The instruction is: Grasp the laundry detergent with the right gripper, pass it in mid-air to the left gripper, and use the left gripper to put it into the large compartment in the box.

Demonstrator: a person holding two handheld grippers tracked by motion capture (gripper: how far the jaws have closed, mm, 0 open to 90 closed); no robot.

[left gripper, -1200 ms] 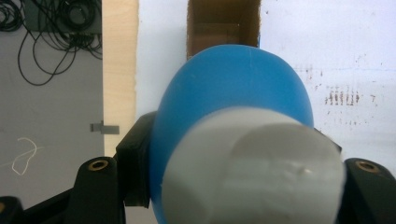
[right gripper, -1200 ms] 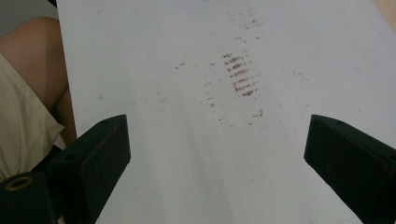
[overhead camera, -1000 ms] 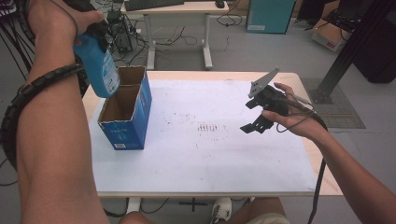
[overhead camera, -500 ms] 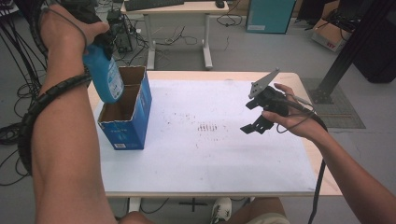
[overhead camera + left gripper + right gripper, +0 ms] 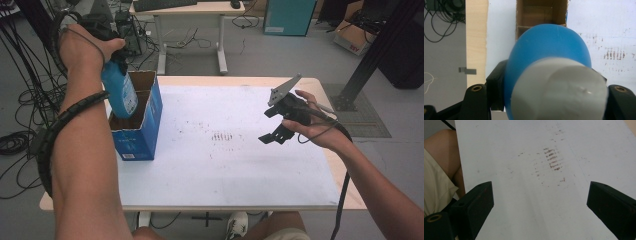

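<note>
One blue bottle (image 5: 120,92) squeezed between left gripper (image 5: 107,37) fingers, above open box (image 5: 142,127) | right gripper (image 5: 280,125) fingers wide apart, over table (image 5: 225,165)

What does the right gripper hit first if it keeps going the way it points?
Probably the white sheet on the table, near the brown marks. The right gripper is open and holds nothing, and nothing else lies ahead, though depth is unclear.

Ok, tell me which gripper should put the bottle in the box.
Left. The left gripper is shut on the blue bottle, which hangs right over the open box, so it probably only needs lowering. The right gripper is open, holds nothing and hovers over the table, apart from the box.
</note>
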